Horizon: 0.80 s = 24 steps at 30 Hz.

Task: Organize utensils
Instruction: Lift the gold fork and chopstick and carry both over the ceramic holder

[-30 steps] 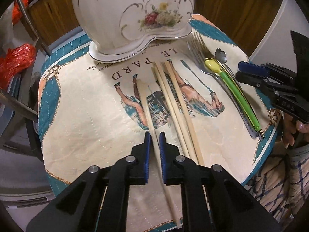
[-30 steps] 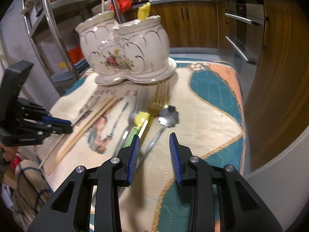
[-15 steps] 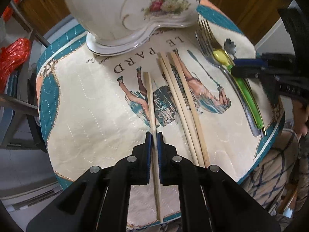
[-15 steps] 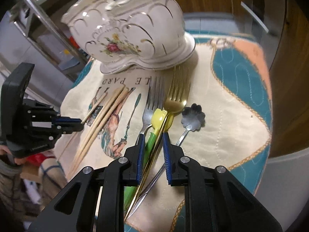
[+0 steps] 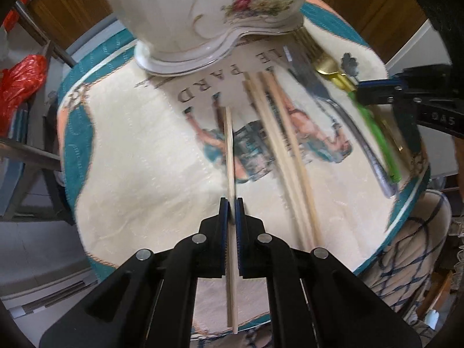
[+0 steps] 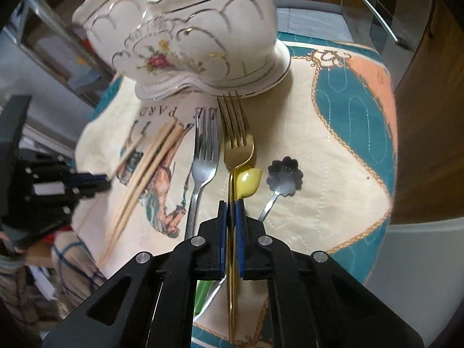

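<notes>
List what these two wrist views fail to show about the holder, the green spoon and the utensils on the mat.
- Ceramic holder: its top is cut off by the upper edge in both views, so the contents cannot be seen.
- Green-handled spoon: in the right wrist view the right gripper and gold fork cover its handle.
- Loose chopsticks: motion-blurred in the left wrist view; the count is unclear.

The holder (image 6: pixel 185 43) is glossy glazed ceramic with gilt lines and a painted flower. The mat (image 6: pixel 342 133) is matt quilted cloth, printed and stitched. The chopstick (image 5: pixel 230 150) is pale, matt wood. The gold fork (image 6: pixel 236 142) and steel fork (image 6: pixel 204 156) are shiny metal. The spoon (image 6: pixel 285 172) is dull grey metal. The gripper pads (image 6: pixel 238 223) look ribbed blue rubber on matt black plastic.
</notes>
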Available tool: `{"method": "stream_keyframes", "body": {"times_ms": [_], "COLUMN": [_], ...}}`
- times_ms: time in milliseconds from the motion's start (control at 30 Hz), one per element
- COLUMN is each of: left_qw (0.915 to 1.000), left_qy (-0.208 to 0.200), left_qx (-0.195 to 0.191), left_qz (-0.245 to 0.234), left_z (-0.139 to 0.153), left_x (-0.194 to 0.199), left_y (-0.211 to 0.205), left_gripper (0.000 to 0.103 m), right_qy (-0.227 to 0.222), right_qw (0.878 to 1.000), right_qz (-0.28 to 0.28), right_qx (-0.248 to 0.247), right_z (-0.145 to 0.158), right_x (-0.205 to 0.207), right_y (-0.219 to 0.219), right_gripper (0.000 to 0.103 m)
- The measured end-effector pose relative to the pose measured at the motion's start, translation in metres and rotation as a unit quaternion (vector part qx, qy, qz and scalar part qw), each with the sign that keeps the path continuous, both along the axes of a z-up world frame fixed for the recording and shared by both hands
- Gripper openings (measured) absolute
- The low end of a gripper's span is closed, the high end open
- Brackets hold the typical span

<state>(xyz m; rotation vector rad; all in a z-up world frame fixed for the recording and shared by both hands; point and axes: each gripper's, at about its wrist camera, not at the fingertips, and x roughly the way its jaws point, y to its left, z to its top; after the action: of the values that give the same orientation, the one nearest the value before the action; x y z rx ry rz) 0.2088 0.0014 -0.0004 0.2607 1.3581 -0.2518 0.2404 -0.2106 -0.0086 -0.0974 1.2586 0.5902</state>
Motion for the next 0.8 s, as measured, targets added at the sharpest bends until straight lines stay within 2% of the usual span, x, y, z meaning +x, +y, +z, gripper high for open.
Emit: {"method": "stream_keyframes", "body": {"times_ms": [133,333,467,600,700,800], "left_qw": [1.0,0.9999,0.9993,0.9985,0.9981,0.9988], "left_qy": [-0.001,0.012,0.035,0.05,0.052,0.042], "left_qx": [-0.001,-0.009,-0.002,0.013,0.025,0.019], "left_qz": [0.007,0.002,-0.008,-0.017,-0.021,-0.019], "left_z": [0.001,0.001,-0.002,-0.006,-0.006,-0.005], "left_x": [-0.004,-0.005,0.001,0.008,0.008,0.006], "left_y": [0.014,0.026,0.026,0.021,0.014,0.012], "left_gripper": [0.005,0.005,0.005,0.005,0.005,0.004], "right_qy": [-0.015,-0.016,-0.005,0.001,-0.003,-0.006], "right_qw": [0.998,0.994,0.993,0.987,0.985,0.985], "right_qz": [0.013,0.003,0.006,0.021,0.029,0.038], "right_qx": [-0.052,-0.108,-0.12,-0.157,-0.169,-0.166], "right_z": [0.007,0.005,0.003,-0.006,-0.007,-0.008], "right_x": [-0.003,0.0,0.002,0.008,0.012,0.009], "right_y": [0.004,-0.02,-0.023,-0.011,-0.006,-0.004], "right_gripper": [0.007,0.007,0.007,0.007,0.007,0.007]}}
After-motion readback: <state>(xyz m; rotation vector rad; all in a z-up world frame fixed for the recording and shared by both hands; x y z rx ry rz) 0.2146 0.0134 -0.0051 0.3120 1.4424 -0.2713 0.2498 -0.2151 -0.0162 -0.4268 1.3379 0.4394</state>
